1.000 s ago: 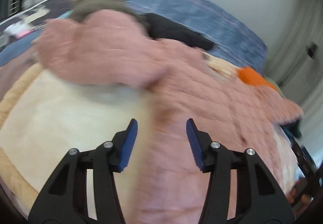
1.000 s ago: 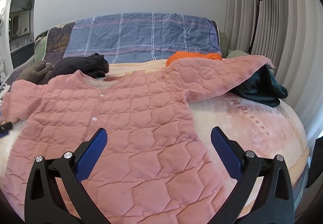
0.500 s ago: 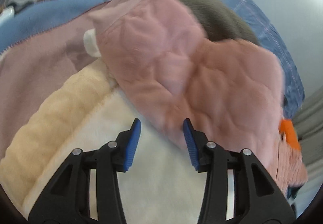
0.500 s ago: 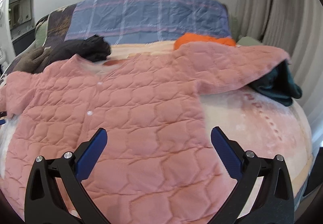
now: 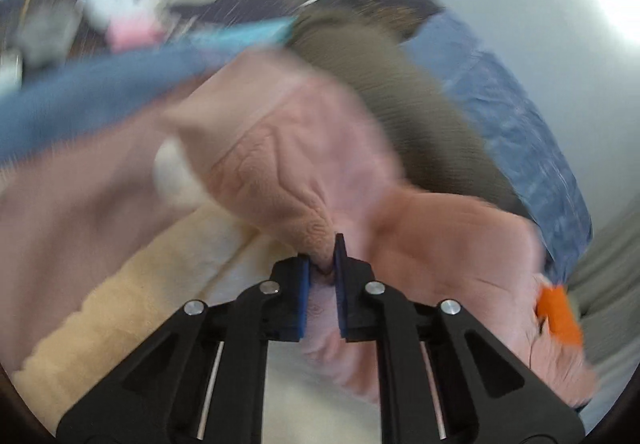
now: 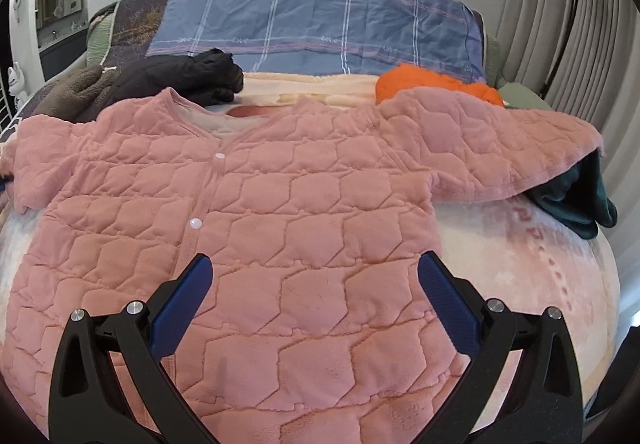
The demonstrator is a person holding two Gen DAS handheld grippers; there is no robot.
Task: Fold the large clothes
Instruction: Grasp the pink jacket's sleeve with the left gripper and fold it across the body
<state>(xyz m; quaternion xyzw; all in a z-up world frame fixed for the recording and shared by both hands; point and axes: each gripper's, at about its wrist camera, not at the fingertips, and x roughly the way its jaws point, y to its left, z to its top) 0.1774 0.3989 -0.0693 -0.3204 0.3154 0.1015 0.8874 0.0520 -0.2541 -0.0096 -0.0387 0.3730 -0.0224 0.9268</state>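
- Left wrist view: the left gripper (image 5: 322, 264) is clamped on a fold of the pink quilted jacket (image 5: 288, 164), its blue pads pressing the cloth from both sides; the jaws have just been closing, with that fold between them.
- By its place this looks like the end of the jacket's left sleeve, bunched up above the cream blanket (image 5: 160, 284); the picture is blurred, so the exact edge cannot be told.
- Right wrist view: the right gripper (image 6: 316, 298) hangs with its jaws wide and nothing in them, above the lower front of the jacket.
- From this view the jacket lies front up across the bed (image 6: 540, 264), collar towards the plaid pillow (image 6: 320, 20) and hem near the camera, so its long axis runs away from the right gripper.
- Its other sleeve (image 6: 500, 148) stretches to the right, draped over a dark green garment (image 6: 576, 196) and just beside an orange one (image 6: 424, 82).
- Judged from this, the held sleeve must travel inward across the chest; the left hand already has it, while the right is nearer the far sleeve.
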